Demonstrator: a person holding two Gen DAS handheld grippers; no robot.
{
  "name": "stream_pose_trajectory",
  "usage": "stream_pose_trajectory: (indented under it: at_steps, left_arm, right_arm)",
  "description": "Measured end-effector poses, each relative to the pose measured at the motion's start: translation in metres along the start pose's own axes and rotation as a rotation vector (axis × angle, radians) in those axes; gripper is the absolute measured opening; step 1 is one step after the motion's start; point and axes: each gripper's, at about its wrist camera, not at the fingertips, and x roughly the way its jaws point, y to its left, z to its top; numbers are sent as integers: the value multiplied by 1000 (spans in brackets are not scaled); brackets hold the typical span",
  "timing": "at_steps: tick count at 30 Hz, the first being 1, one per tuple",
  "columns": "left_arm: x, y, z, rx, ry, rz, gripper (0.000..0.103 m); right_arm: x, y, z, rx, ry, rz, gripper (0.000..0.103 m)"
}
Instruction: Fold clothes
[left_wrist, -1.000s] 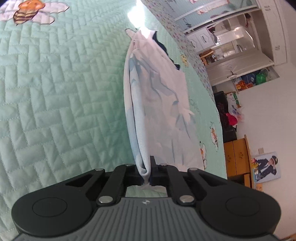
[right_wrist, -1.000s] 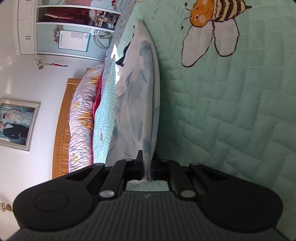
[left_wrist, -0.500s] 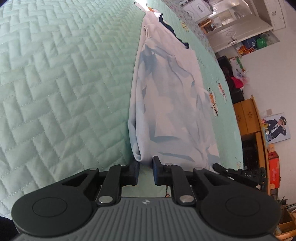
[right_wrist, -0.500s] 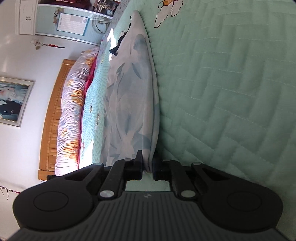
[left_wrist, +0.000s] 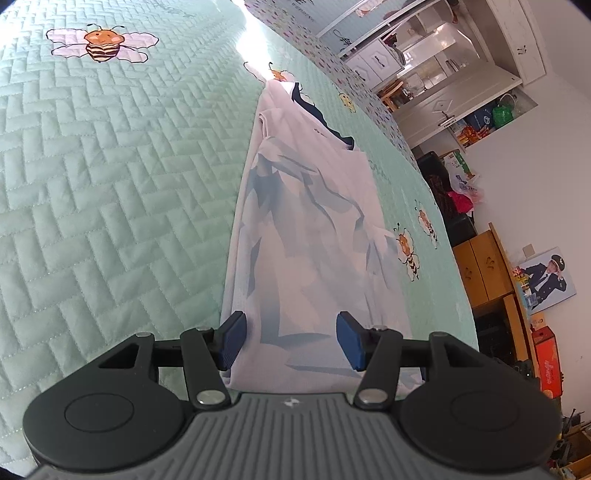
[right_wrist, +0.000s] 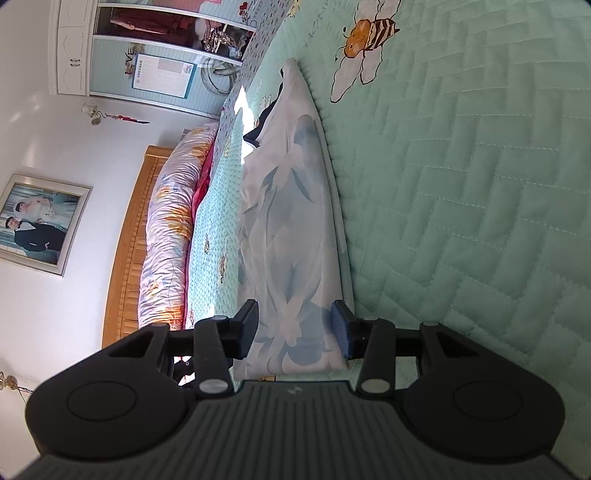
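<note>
Mint quilted bedspread (left_wrist: 110, 206) is filling both views, with the folded pale blue garment (left_wrist: 306, 236) lying lengthwise up centre frame. Left gripper (left_wrist: 291, 339) and right gripper (right_wrist: 295, 328) are tilting downward over its near end, jaws opening, pads clear of the cloth.

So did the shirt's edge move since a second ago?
Yes. The shirt edge, pinched upright before, now lies flat on the green quilt, free between the left gripper and its opening jaws.
</note>
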Motion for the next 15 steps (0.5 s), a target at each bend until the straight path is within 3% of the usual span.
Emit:
stream_pose_trajectory:
  at_steps: [7,12,15]
  left_arm:
    - [-1,7,8,-4,-7,-37,56]
    - [6,6,11,0,27,-60,56]
    - [6,8,13,-16,34,-97,56]
  right_arm:
    - [3,-4,6,-11,0,-17,46]
    - [7,-7,6,11,24,47,47]
    - [9,-6,4,-1,54,42,47]
